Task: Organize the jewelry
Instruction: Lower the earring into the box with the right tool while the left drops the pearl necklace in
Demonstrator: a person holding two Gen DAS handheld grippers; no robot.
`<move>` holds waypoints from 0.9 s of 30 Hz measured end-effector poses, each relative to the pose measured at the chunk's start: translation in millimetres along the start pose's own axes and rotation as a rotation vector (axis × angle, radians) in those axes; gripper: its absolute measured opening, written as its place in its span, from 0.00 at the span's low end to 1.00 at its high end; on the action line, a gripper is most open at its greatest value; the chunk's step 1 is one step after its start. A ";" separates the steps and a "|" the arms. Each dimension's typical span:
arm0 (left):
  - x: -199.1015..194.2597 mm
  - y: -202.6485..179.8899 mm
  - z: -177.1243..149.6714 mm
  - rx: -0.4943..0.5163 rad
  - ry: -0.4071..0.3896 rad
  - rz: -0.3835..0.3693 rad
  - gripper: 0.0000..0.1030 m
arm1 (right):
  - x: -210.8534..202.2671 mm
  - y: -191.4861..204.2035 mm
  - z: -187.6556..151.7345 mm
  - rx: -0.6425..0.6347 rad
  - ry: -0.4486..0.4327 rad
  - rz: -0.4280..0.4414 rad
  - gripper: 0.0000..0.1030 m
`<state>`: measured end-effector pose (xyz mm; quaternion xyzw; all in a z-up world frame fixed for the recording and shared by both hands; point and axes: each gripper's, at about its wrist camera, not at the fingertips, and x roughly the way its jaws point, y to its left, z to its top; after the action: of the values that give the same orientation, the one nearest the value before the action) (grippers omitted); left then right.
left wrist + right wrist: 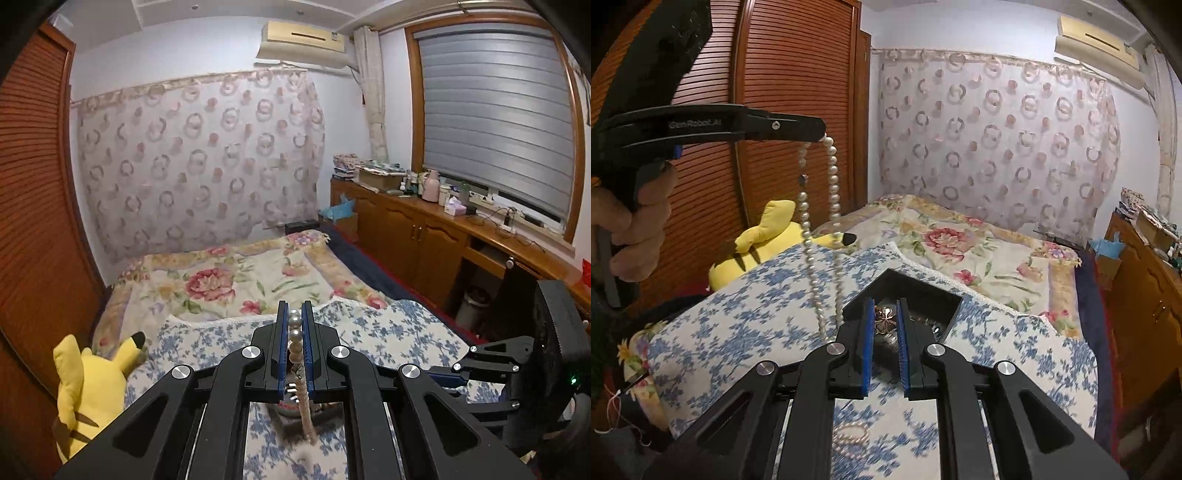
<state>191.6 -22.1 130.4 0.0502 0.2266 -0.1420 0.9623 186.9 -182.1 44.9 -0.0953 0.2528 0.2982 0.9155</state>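
Pearls (294,334) sit pinched in the closed left gripper (294,314), hanging over the tray (951,295). Right gripper (885,314) looks nearly closed, nothing clearly held. Slippery, floppy strand, so pinch between beads.

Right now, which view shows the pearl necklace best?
The right wrist view. There the pearl necklace hangs in a long double strand from the left gripper, seen from the side. The left wrist view shows only a few pearls pinched between the blue pads, and a blurred strand below them.
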 end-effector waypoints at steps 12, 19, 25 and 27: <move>53.1 13.4 18.3 -0.003 0.047 0.026 0.06 | 50.9 -23.2 17.8 -0.009 0.052 -0.046 0.13; 91.9 19.0 -19.5 -0.038 0.132 0.002 0.06 | 86.0 -32.1 5.8 0.029 0.094 -0.042 0.13; 111.6 23.0 -46.9 -0.057 0.182 0.007 0.06 | 121.0 -40.5 -5.7 0.068 0.145 -0.034 0.13; 112.5 26.1 -53.3 -0.069 0.183 0.009 0.11 | 129.7 -44.2 -7.2 0.084 0.154 -0.028 0.13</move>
<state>273.3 -16.8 32.9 0.0310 0.3180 -0.1247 0.9393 300.2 -155.3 -27.7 -0.0827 0.3332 0.2665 0.9006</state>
